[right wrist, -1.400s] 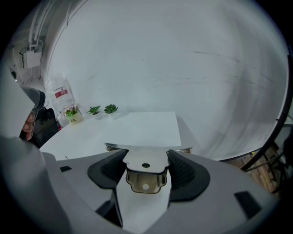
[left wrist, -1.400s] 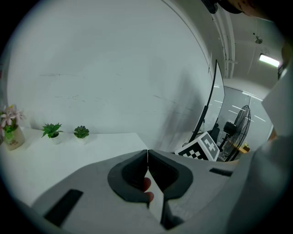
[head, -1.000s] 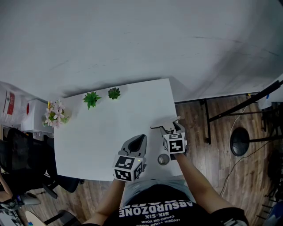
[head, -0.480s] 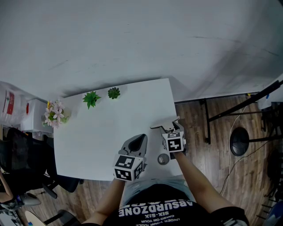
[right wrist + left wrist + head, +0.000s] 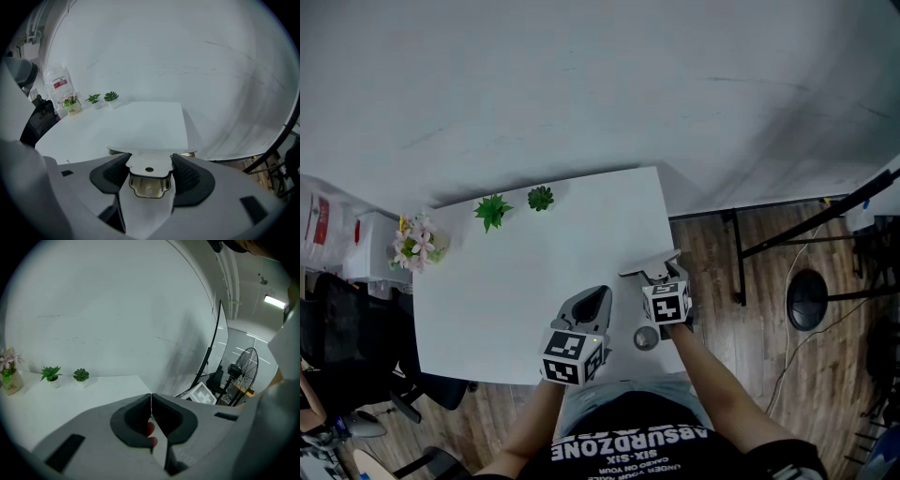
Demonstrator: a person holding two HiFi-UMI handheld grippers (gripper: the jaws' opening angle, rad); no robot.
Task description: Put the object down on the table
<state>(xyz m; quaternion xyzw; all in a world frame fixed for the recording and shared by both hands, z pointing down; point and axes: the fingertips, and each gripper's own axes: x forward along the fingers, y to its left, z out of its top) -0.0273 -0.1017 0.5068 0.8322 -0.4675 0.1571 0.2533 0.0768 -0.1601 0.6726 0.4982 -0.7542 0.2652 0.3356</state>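
While above the white table (image 5: 516, 281), right claw (image 5: 149, 172) tight on a metal plate (image 5: 149, 161), left claw (image 5: 151, 414) closed, empty.

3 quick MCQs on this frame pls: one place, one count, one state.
1. The flower pot stands at: A) the far-left corner of the table B) the floor C) the table centre
2. Count of small green plants on the table: A) one B) two C) four
3. State of the right gripper: A) open, empty B) shut, empty C) fingers shut on a flat metal object
Key: 1A, the head view shows it at that corner; 2B, two stand along the far edge; 3C, the right gripper view shows the object clamped between the fingers.
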